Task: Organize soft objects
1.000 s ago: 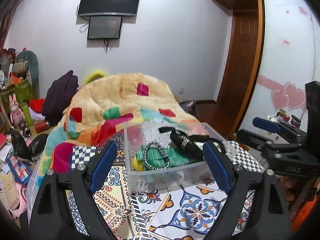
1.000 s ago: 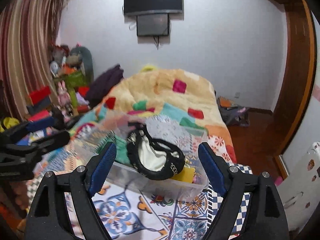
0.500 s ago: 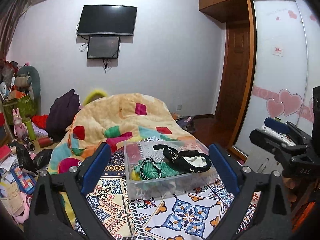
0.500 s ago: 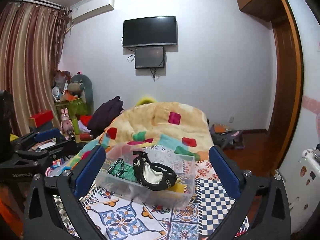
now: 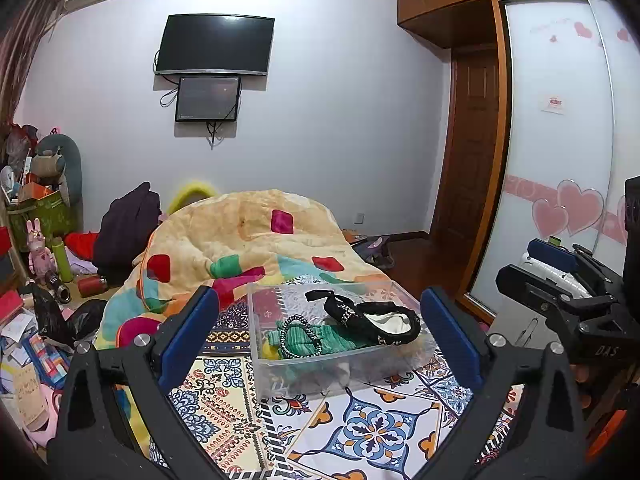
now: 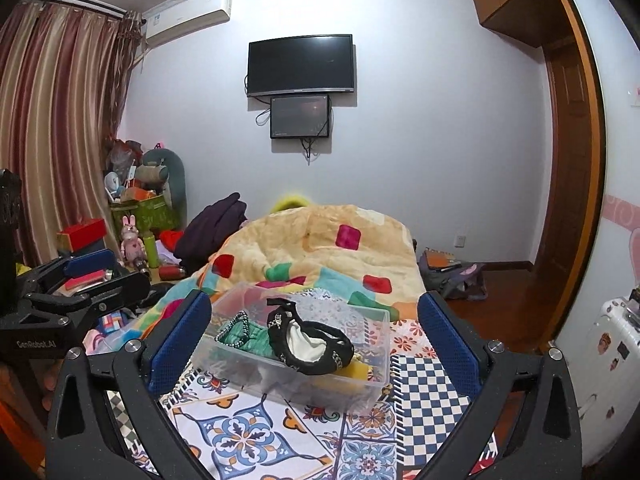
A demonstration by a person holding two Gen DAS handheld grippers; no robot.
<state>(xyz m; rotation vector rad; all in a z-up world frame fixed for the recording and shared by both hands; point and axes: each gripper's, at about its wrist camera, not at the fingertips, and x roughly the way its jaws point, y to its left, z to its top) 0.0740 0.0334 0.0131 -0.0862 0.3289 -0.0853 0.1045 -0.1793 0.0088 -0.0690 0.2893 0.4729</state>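
Note:
A clear plastic bin [image 5: 280, 364] stands on the patterned bedspread, also in the right wrist view [image 6: 376, 360]. In it lie a black cap with white lining [image 5: 384, 320] [image 6: 312, 344], a green knit item with a beaded band [image 5: 304, 338] [image 6: 240, 332] and something yellow [image 6: 356, 370]. My left gripper [image 5: 320, 340] is open and empty, held back from the bin. My right gripper [image 6: 314, 340] is open and empty, also back from the bin. Each gripper shows in the other's view, the right one [image 5: 560, 280] and the left one [image 6: 80, 280].
A rumpled yellow patchwork duvet [image 5: 248, 240] lies behind the bin. A dark garment [image 5: 124, 232] and clutter of toys and boxes [image 5: 36, 240] sit at left. A wardrobe with sliding doors [image 5: 560, 140] and a white suitcase [image 6: 612, 344] stand at right.
Both grippers have pulled back and up from the bin, so it looks smaller and more of the room shows. Both stay open and empty.

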